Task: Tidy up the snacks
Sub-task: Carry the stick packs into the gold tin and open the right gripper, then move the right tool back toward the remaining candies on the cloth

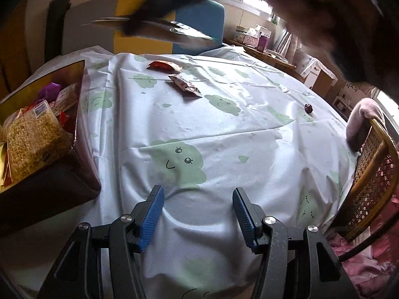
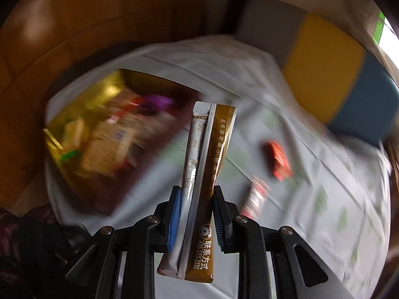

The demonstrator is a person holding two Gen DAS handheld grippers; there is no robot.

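Note:
My right gripper [image 2: 195, 191] is shut on a long gold and silver sachet [image 2: 202, 174] and holds it in the air above the table; it shows as a blur in the left wrist view [image 1: 159, 25]. A gold-lined snack box [image 1: 42, 129] with several packets stands at the table's left, blurred in the right wrist view [image 2: 104, 129]. A red packet [image 1: 163, 65] and a red-and-white packet [image 1: 185, 86] lie at the far middle; both show in the right wrist view [image 2: 278, 160] [image 2: 254, 196]. My left gripper [image 1: 198, 194] is open and empty low over the tablecloth.
A small dark round candy [image 1: 308, 107] lies at the right of the cloth. A rattan chair [image 1: 374, 174] with a pink cloth stands at the right edge. A yellow and blue chair back [image 1: 174, 32] stands behind the table.

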